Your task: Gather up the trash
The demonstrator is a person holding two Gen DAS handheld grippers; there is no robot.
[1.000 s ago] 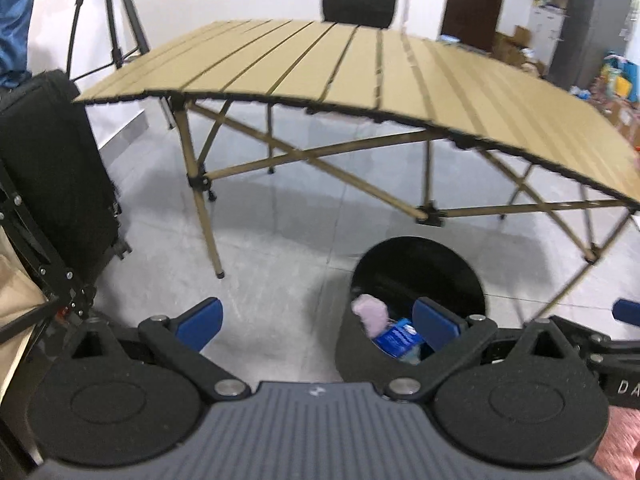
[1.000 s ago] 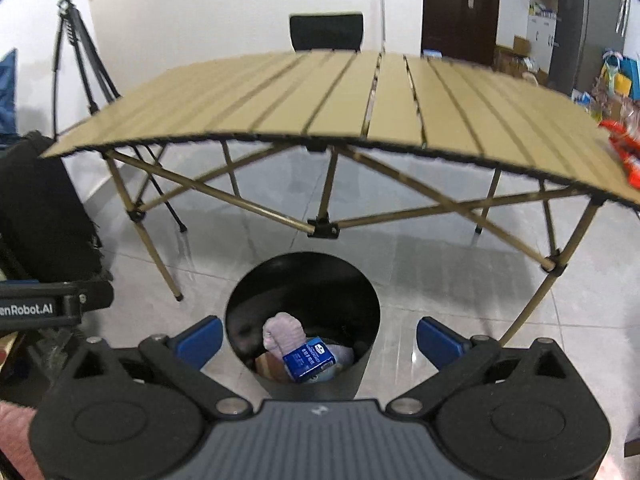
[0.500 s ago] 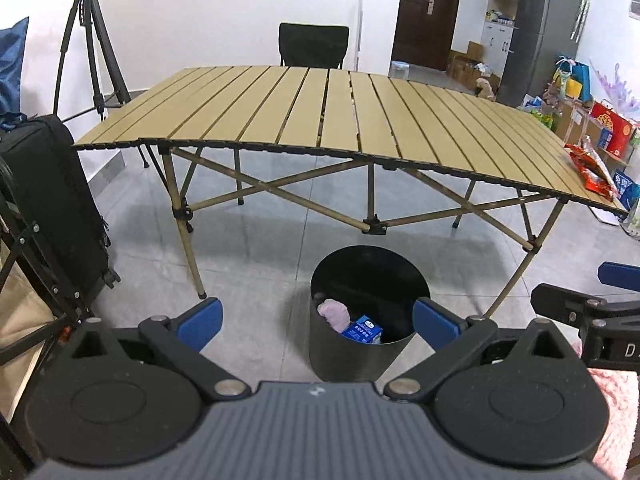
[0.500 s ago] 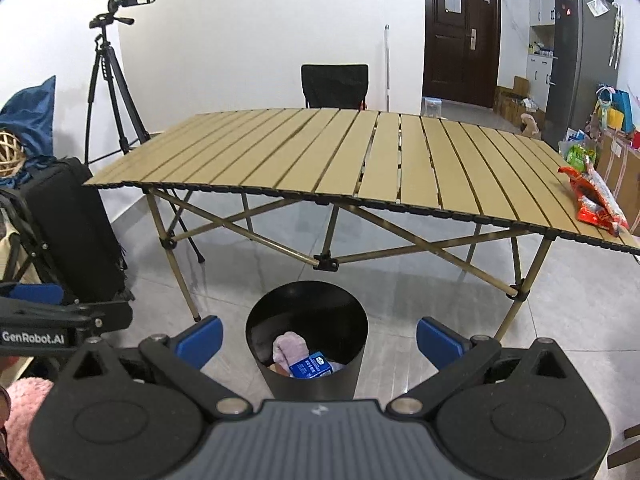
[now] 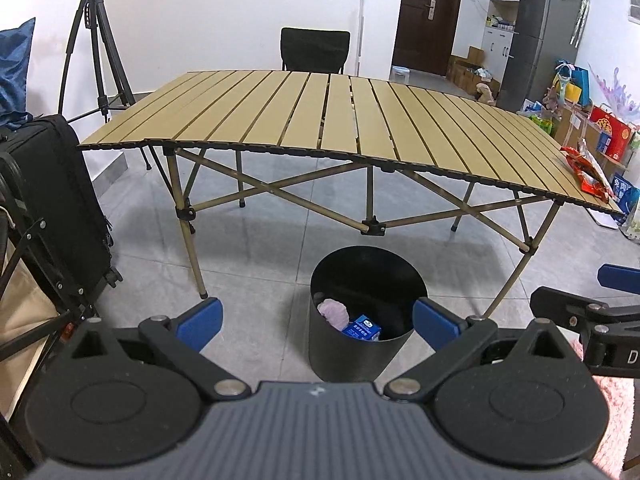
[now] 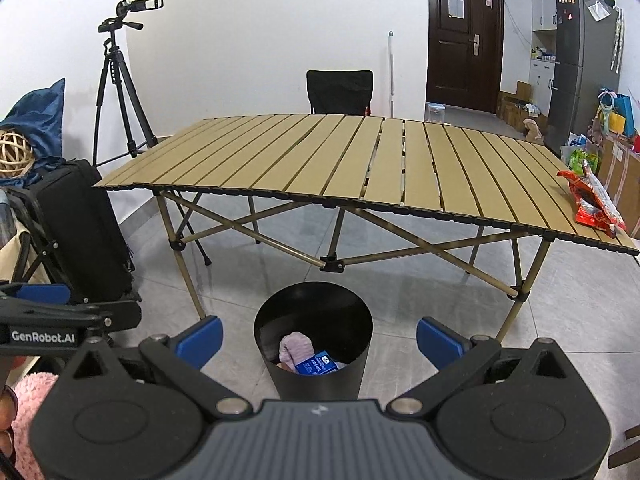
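Note:
A black round bin [image 5: 332,344] [image 6: 352,312] stands on the floor in front of a slatted folding table [image 5: 340,120] [image 6: 360,160]. Inside it lie a pink crumpled wad [image 5: 334,312] [image 6: 296,346] and a small blue carton [image 5: 363,327] [image 6: 316,363]. A red snack wrapper [image 5: 588,172] [image 6: 592,204] lies on the table's right end. My left gripper [image 5: 318,318] is open and empty above the bin. My right gripper [image 6: 318,338] is open and empty above the bin.
A black suitcase [image 5: 56,208] [image 6: 84,236] stands at the left with a tripod [image 5: 96,48] [image 6: 120,88] behind it. A black chair [image 5: 314,50] [image 6: 340,92] is beyond the table. A fridge [image 6: 580,68] and boxes fill the right side.
Both grippers have risen and pulled back from the bin. The tabletop and the red wrapper have come into view. Both stay open.

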